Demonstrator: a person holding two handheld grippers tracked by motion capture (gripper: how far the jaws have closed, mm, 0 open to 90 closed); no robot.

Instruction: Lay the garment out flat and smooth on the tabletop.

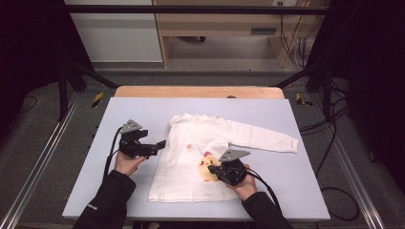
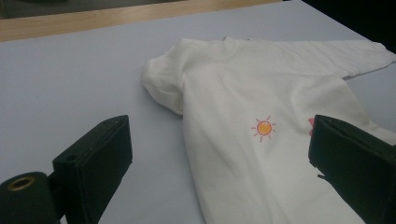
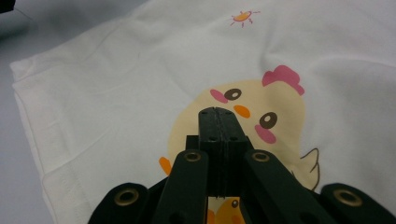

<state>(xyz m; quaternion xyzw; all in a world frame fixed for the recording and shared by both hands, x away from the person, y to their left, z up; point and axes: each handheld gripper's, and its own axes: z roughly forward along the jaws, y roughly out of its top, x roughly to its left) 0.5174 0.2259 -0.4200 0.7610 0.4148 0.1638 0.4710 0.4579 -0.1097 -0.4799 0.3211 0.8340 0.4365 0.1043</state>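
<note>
White shirt (image 1: 191, 162), collar away (sleeve rightward)

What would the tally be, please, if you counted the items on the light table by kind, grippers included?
White long-sleeved shirt with chick print: 1
Hand-held grippers: 2, the left gripper with jaws apart, the right gripper with jaws together over the chick print
Total: 3

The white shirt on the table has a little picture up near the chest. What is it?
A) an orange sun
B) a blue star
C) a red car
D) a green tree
A: the white shirt carries a small orange sun with short rays, above the yellow chick print.
</note>
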